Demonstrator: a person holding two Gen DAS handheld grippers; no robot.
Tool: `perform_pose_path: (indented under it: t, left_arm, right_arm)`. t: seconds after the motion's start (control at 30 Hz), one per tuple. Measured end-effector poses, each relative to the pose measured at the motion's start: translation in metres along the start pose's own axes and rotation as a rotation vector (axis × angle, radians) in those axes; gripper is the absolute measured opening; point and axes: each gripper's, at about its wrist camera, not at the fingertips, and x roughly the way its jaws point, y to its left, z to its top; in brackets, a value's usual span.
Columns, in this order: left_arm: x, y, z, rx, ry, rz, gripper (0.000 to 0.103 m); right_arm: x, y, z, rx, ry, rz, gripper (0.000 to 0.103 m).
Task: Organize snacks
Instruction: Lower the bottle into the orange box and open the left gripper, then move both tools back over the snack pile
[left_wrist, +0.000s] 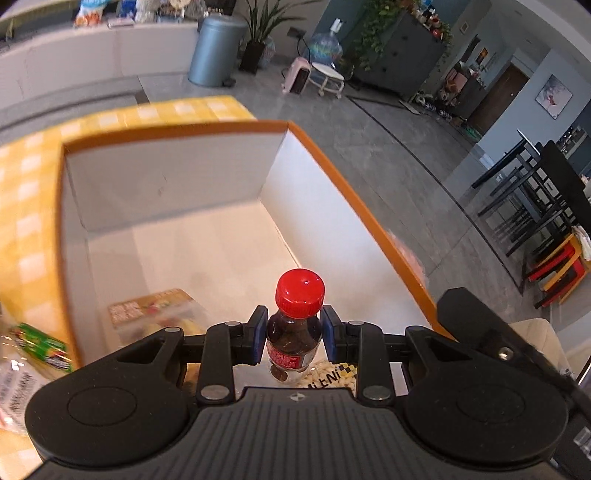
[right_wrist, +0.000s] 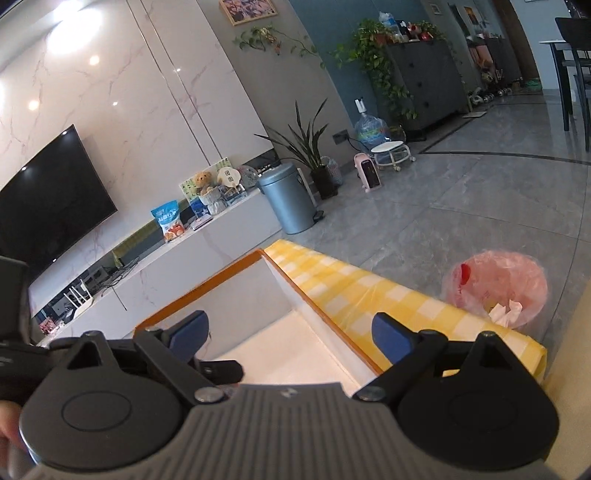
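Observation:
My left gripper (left_wrist: 294, 338) is shut on a small dark-drink bottle (left_wrist: 293, 341) with a red cap (left_wrist: 300, 292), held upright over the near end of an orange-rimmed white box (left_wrist: 354, 206). Inside the box lie a tan snack packet (left_wrist: 155, 308) and a yellow-patterned packet (left_wrist: 332, 374) under the bottle. My right gripper (right_wrist: 291, 332) is open and empty, above the same box (right_wrist: 306, 354), beside its rim (right_wrist: 199, 291).
The box stands on a yellow checked tablecloth (left_wrist: 29, 206), which also shows in the right wrist view (right_wrist: 369, 291). A green-labelled bag (left_wrist: 40, 347) lies left of the box. A pink-bagged bin (right_wrist: 498, 288) and a grey bin (right_wrist: 291, 199) stand on the floor.

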Motion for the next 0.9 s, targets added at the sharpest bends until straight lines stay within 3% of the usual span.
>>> perform_pose_path:
  t: [0.17, 0.37, 0.4, 0.47, 0.63, 0.9]
  left_arm:
    - [0.013, 0.003, -0.003, -0.021, 0.043, 0.02, 0.034]
    - [0.011, 0.008, -0.004, -0.001, 0.043, -0.04, 0.036]
    - [0.01, 0.01, -0.004, 0.004, 0.045, -0.038, 0.039]
    - [0.006, 0.01, -0.002, 0.034, 0.059, -0.031, 0.061]
    - [-0.01, 0.003, -0.003, 0.098, 0.025, -0.001, 0.085]
    - [-0.041, 0.009, -0.006, 0.06, -0.044, -0.004, 0.087]
  right_arm:
    - [0.0, 0.002, -0.001, -0.014, 0.001, 0.003, 0.093]
    - [0.005, 0.002, 0.0, -0.027, 0.02, -0.006, 0.093]
    - [0.005, 0.002, 0.0, -0.031, 0.021, -0.007, 0.093]
    - [0.005, 0.002, -0.001, -0.033, 0.017, -0.006, 0.093]
    - [0.003, 0.0, 0.001, -0.02, -0.001, 0.005, 0.093]
    - [0.004, -0.002, 0.001, -0.011, 0.001, 0.0, 0.093]
